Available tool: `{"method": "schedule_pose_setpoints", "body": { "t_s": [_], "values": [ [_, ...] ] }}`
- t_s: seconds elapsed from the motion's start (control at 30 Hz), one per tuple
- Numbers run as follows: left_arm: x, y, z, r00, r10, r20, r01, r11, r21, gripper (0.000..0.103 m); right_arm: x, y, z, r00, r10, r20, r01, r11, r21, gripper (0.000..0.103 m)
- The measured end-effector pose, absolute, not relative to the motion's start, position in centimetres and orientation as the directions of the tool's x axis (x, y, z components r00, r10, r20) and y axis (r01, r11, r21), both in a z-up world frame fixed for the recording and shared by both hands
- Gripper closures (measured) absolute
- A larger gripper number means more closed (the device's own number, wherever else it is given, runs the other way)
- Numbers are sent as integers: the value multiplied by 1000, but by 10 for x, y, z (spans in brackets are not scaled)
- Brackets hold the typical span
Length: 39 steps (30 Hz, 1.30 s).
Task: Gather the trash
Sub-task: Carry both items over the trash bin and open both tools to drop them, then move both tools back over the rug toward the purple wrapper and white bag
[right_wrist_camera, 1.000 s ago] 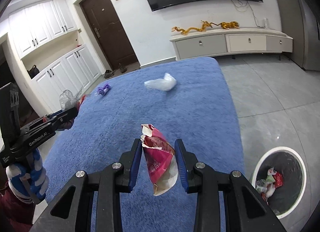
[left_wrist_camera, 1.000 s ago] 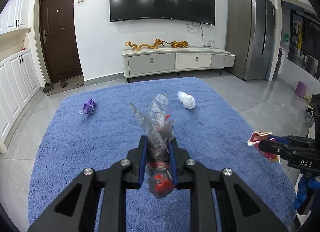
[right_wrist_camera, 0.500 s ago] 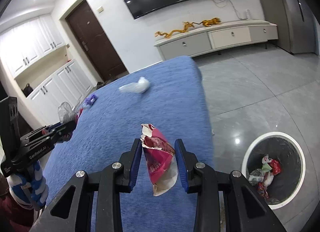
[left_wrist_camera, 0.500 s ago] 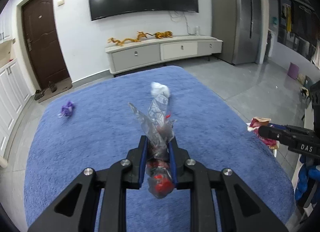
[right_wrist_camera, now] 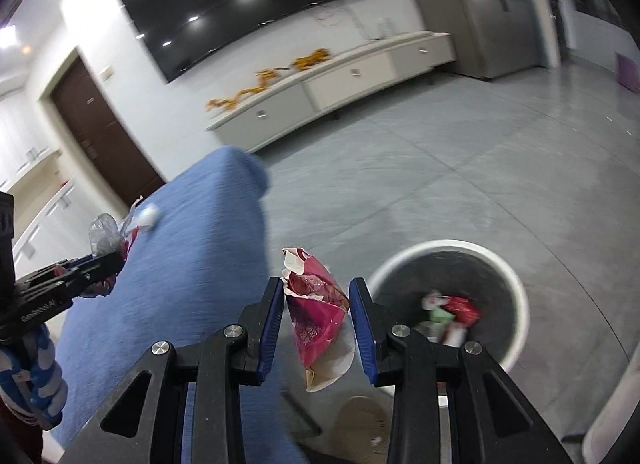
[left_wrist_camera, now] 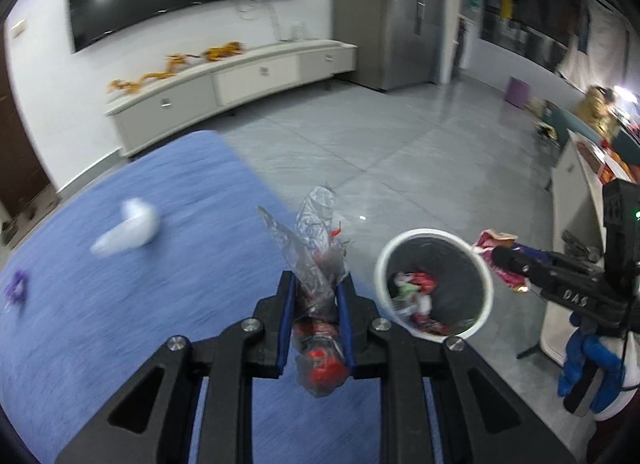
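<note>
Two views, two wrappers, both already held. From the left wrist, the left gripper (left_wrist_camera: 316, 300) pinches a clear wrapper (left_wrist_camera: 316, 248) low on its crumpled body, the pads pressed nearly together. It looks feather-light, soft and slick, so a grip at the bunched waist seems safest; the loose twisted top would slip. A bin (left_wrist_camera: 434, 284) stands at 3 o'clock from the fingertips, just beside them, its rim white and its mouth open with litter inside. The blue rug (left_wrist_camera: 120, 304) ends at 12 o'clock; bare grey floor lies beyond, giving free room. A white scrap (left_wrist_camera: 128, 230) and a purple scrap (left_wrist_camera: 16, 290) lie on the rug at 10 and 9 o'clock.

From the right wrist, the right gripper (right_wrist_camera: 318, 316) holds a red wrapper (right_wrist_camera: 318, 312) between half-closed pads, pinched across its puffed middle. It seems light and crinkly, stiffer than film. The bin's rim sits at 3 o'clock, close by, with open floor around it. The rug's edge runs at 11 o'clock.
</note>
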State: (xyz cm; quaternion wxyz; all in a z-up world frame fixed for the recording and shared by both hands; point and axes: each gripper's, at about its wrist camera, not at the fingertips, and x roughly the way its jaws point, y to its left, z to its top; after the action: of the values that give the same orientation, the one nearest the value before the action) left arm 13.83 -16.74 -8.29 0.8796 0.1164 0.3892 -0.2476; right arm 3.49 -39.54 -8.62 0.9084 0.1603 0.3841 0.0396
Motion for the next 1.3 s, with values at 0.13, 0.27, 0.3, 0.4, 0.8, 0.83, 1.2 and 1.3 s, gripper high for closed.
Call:
{"method": "schedule_pose_setpoints", "body": {
  "t_s": [0.13,0.27,0.3,0.4,0.8,0.83,1.2,1.3],
  "values": [
    [155,-226,-94,518,-387,-763,593,805,-5,84,39,-426,-93,701,145,-698,119,942,315,71],
    [171,-269,-105,467,-414,-781,621,782,-43,84,48,-450,-105,688,109,-718,174,935,309,71],
    [175,-277,-108,455,-421,-785,626,778,-54,84,51,-455,-110,683,104,-723,185,933,309,71],
    [187,-300,-117,424,-435,-794,629,773,-87,83,55,-463,-119,672,98,-734,207,927,313,71],
    [213,-344,-143,300,-498,-814,612,755,-236,82,70,-486,-146,624,47,-780,290,913,287,62],
    [213,-346,-144,291,-501,-815,614,751,-243,82,70,-487,-147,622,42,-782,295,912,284,60],
    [203,-342,-135,307,-531,-790,628,737,-251,35,57,-493,-144,610,11,-792,341,899,274,56],
    [199,-332,-126,331,-533,-779,622,744,-245,35,49,-494,-135,619,-1,-785,351,895,276,56]
  ]
}}
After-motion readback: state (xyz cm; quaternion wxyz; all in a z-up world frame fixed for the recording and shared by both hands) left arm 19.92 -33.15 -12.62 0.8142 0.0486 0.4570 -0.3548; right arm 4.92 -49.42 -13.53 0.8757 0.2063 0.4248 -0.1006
